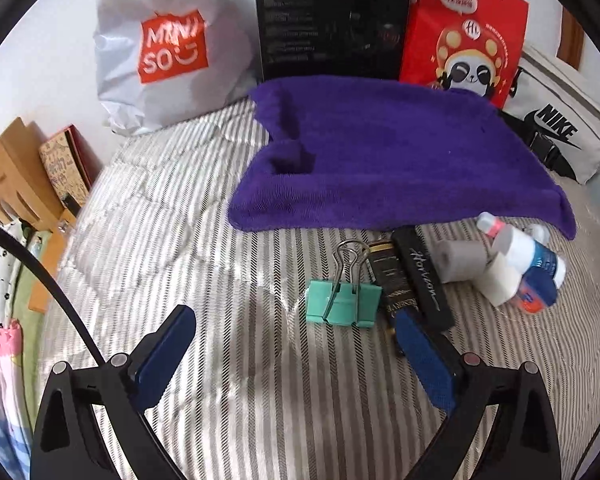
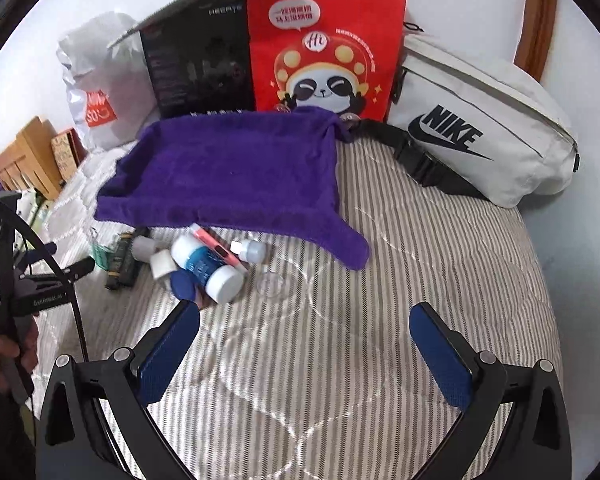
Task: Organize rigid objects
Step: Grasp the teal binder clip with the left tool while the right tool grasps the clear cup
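Note:
A purple towel (image 1: 384, 160) lies spread on the striped bed, also in the right wrist view (image 2: 236, 172). In front of it sits a cluster of small items: a green binder clip (image 1: 342, 300), a black and gold case (image 1: 396, 284), a black bar (image 1: 424, 280), a grey roll (image 1: 460, 260), a white block (image 1: 500, 280) and a white bottle with a blue label (image 2: 208, 264). A clear round lid (image 2: 271, 283) lies beside the bottle. My left gripper (image 1: 296, 332) is open just before the clip. My right gripper (image 2: 305, 320) is open, near the bottle.
Along the wall stand a white MINISO bag (image 1: 160, 52), a black box (image 1: 332, 16), a red panda paper bag (image 2: 324, 44) and a white Nike waist bag (image 2: 484, 136). Wooden boxes (image 1: 12, 176) sit at the bed's left edge. A hand (image 2: 0, 356) holds the left gripper.

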Available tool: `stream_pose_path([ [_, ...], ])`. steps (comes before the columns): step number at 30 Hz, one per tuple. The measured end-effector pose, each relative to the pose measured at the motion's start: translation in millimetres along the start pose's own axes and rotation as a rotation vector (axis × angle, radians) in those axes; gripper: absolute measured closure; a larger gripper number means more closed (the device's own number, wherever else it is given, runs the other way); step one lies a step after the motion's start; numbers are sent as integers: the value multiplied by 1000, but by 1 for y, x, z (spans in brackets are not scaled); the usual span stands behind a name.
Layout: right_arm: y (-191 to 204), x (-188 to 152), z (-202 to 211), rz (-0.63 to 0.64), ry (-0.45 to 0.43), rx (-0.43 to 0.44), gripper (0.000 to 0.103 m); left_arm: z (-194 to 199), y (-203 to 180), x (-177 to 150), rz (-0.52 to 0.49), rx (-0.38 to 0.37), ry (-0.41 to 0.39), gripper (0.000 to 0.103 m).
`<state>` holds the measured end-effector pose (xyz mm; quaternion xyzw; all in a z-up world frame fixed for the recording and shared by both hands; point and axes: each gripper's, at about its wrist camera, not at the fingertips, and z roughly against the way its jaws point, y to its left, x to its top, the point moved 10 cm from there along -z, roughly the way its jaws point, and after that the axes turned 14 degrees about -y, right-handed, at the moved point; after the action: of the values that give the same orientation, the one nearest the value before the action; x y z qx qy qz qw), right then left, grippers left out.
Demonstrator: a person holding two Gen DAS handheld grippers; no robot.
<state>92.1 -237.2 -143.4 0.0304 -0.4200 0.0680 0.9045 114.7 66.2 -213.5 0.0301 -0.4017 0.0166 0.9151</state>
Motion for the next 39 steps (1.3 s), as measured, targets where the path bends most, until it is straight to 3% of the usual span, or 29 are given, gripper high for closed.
stream_pose_path([
  [9, -5, -8, -17, 12, 45, -28, 0, -20, 3, -7, -2, -34, -2, 7],
  [19, 7, -15, -35, 35, 81, -13, 0, -30, 3, -10, -4, -20, 21, 8],
  [23, 7, -19, -42, 24, 90, -5, 0, -32, 3, -10, 45, -3, 12, 9],
  [26, 6, -18, -47, 11, 78, 5, 2, -30, 2, -8, 49, -3, -4, 22],
  [28, 5, -17, -52, -1, 73, 14, 3, -25, -1, -5, 46, -11, -20, 47],
  [31, 8, -18, -58, -19, 64, 44, 9, -22, -6, -4, 28, -24, -41, 58],
  [34, 10, -19, -65, -25, 65, 59, 13, -19, -10, -3, 29, -26, -68, 64],
  [36, 10, -22, -71, -14, 73, 58, 23, -18, -11, -3, 27, -23, -83, 64],
  [39, 12, -30, -79, -4, 93, 67, 28, -17, -11, -3, 31, -22, -83, 64],
])
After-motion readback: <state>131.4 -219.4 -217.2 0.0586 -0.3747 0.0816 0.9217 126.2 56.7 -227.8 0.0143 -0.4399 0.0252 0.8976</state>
